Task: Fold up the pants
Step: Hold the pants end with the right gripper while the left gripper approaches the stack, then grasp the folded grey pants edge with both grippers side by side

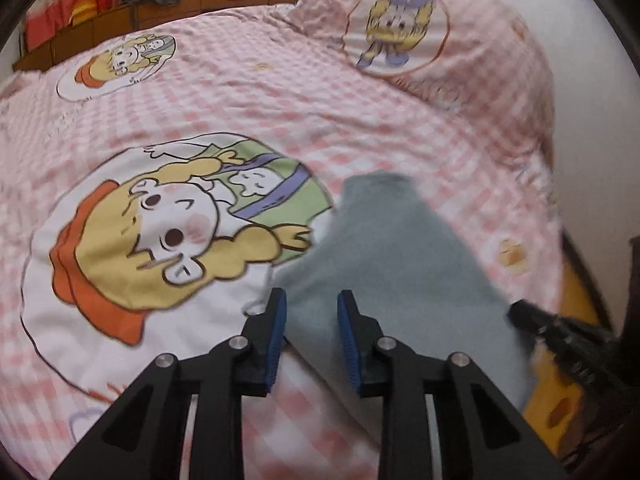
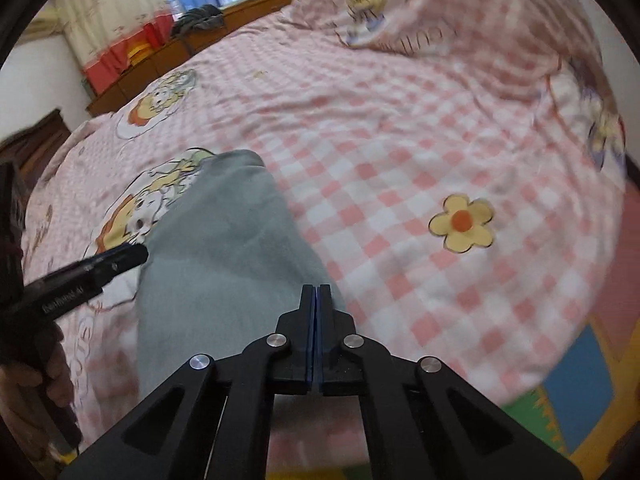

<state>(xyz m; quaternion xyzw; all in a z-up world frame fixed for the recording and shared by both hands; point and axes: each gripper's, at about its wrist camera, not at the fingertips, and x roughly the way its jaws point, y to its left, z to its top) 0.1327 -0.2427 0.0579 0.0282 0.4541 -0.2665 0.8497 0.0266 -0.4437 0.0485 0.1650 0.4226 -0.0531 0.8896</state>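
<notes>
On the pink checked bed (image 1: pixel 280 120), the grey pants (image 1: pixel 392 248) lie lengthwise at the near edge, laid out for folding. The left tool (image 1: pixel 311 312) stands narrowly parted astride their near end, while the right tool (image 2: pixel 316 300) is fully closed, seemingly pinching their near hem.

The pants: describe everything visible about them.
The pants are pale grey-blue, soft and fleecy-looking, lying in a long narrow strip on the pink checked bedcover, partly over its cartoon print. The far end looks hemmed. The right gripper, jaws shut, meets the near edge; the left gripper straddles the near part, jaws apart.
</notes>
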